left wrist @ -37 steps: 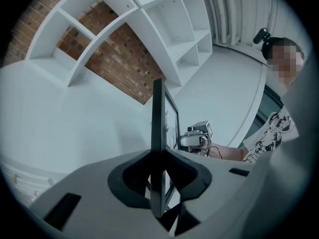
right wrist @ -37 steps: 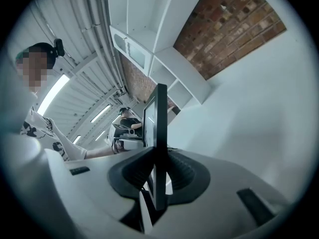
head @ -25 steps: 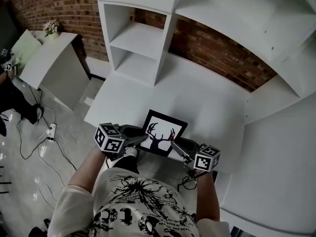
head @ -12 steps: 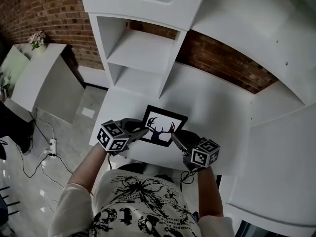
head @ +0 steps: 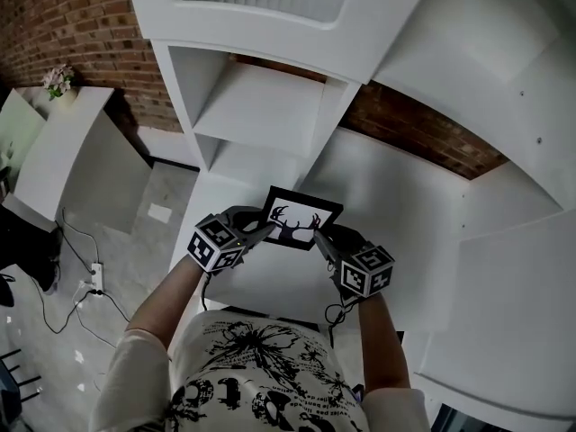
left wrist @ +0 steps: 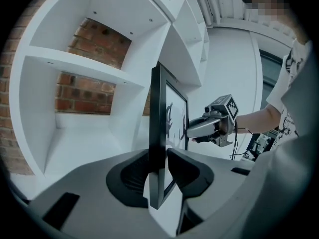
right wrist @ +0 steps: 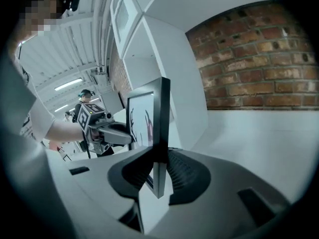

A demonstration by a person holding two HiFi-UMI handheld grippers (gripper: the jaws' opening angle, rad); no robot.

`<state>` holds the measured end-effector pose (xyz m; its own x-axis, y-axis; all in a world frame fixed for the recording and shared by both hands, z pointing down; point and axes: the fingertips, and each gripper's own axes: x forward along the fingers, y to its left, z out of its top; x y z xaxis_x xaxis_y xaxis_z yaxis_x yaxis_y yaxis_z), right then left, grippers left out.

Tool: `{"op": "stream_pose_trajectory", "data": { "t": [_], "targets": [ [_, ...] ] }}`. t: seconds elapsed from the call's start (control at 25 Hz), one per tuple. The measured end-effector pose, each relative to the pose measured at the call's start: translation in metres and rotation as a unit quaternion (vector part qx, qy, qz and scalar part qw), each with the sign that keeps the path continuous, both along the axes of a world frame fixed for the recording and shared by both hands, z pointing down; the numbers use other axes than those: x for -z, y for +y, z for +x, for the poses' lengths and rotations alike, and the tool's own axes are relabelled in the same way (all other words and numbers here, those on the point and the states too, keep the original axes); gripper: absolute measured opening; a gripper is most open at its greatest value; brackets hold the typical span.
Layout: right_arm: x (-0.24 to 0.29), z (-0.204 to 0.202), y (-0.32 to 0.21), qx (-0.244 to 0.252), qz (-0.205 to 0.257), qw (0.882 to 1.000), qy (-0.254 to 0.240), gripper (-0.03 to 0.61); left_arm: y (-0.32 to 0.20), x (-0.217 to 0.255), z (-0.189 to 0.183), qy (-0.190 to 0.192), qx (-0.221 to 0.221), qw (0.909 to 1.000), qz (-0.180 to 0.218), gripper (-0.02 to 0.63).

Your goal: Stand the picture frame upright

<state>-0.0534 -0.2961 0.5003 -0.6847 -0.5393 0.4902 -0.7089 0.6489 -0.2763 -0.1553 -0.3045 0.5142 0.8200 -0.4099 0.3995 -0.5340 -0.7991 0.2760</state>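
A black picture frame (head: 297, 221) with an antler print stands close to upright over the white desk (head: 387, 196), held by its two lower side edges. My left gripper (head: 261, 229) straddles its left edge (left wrist: 155, 133). The jaws are opening, and the edge sits between them with the pads just off it. My right gripper (head: 326, 241) is shut on the right edge (right wrist: 160, 123), which sits squarely between its ribbed pads. Each gripper view shows the other gripper across the frame: the right gripper (left wrist: 198, 128) and the left gripper (right wrist: 117, 133).
A white open shelf unit (head: 261, 115) rises just behind the frame, with a brick wall (head: 423, 138) at the desk's back. White panels enclose the right side. A low white cabinet (head: 54, 142) with flowers stands at the left, and cables (head: 81, 273) lie on the floor.
Both grippers carried the frame away from the desk's front edge toward the shelf unit and tipped it from lying nearly flat to nearly upright.
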Motion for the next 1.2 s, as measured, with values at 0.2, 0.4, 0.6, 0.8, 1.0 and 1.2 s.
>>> {"op": "stream_pose_trajectory", "data": {
  "t": [0.2,0.4,0.6,0.8,1.0,1.2],
  "targets": [
    [-0.012,0.001,-0.017,-0.007,0.02,0.999,0.037,0.094,-0.014,-0.015,0.002,-0.036,0.001,0.9991,0.022,0.127],
    [-0.02,-0.001,-0.041,-0.017,0.033,0.997,0.066,0.095,-0.037,-0.026,-0.001,-0.054,0.003,0.9982,0.026,0.129],
    [-0.03,0.001,-0.058,-0.033,0.031,0.996,0.074,0.095,-0.057,-0.033,-0.001,-0.063,0.003,0.9977,0.025,0.133],
    [-0.039,0.005,-0.071,-0.044,0.024,0.995,0.086,0.095,-0.073,-0.041,0.002,-0.075,-0.002,0.9967,0.032,0.135],
    [-0.048,0.005,-0.081,-0.055,0.011,0.994,0.094,0.094,-0.085,-0.052,0.003,-0.083,0.002,0.9959,0.035,0.143],
    [-0.053,0.002,-0.088,-0.058,0.014,0.992,0.11,0.094,-0.094,-0.061,0.001,-0.1,0.009,0.9941,0.041,0.153]
  ]
}}
